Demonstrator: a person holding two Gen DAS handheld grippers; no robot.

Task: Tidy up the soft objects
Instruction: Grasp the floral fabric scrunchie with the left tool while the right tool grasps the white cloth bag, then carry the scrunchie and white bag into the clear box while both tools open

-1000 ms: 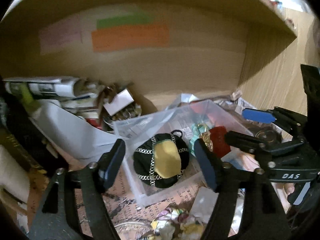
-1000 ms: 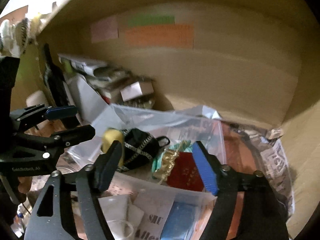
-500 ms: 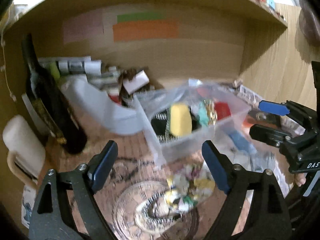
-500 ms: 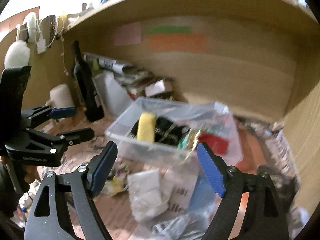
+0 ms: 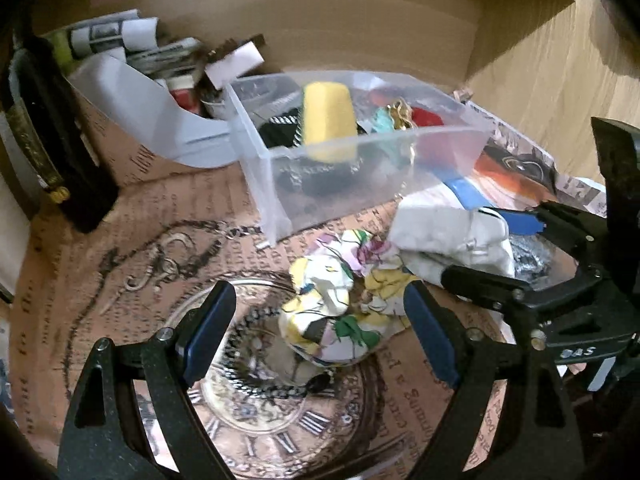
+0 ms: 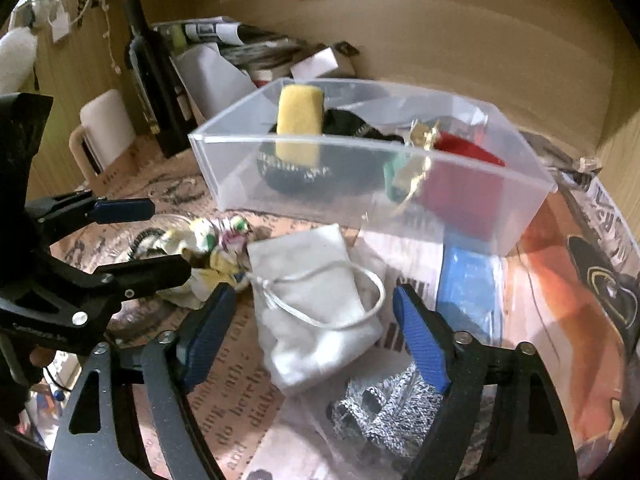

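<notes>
My left gripper (image 5: 320, 332) stands open low over the printed mat, with a crumpled floral cloth (image 5: 340, 304) lying between its blue pads (image 5: 212, 332), apart from them. My right gripper (image 6: 314, 334) hangs over a white drawstring pouch (image 6: 316, 304); its jaws are closing with the pouch between them, and the pads do not press on it. Behind both stands a clear plastic bin (image 6: 224, 168) that holds a yellow sponge (image 6: 300, 120), a black chain-trimmed pouch (image 6: 348, 128) and a red pouch (image 6: 464, 152). The left gripper (image 6: 152, 240) also shows at the left of the right wrist view.
A dark bottle (image 6: 152, 80) and a white mug (image 6: 104, 128) stand at the left. Rolled papers and a white holder (image 5: 132, 92) crowd the back left. A glass dish (image 5: 256, 380) with a chain lies under the left gripper. A grey knit (image 6: 384, 412) and a blue packet (image 6: 468, 280) lie front right.
Both grippers have drawn back from the bin and sunk toward the mat. The left now frames the floral cloth with wider jaws; the right now frames the white pouch.
</notes>
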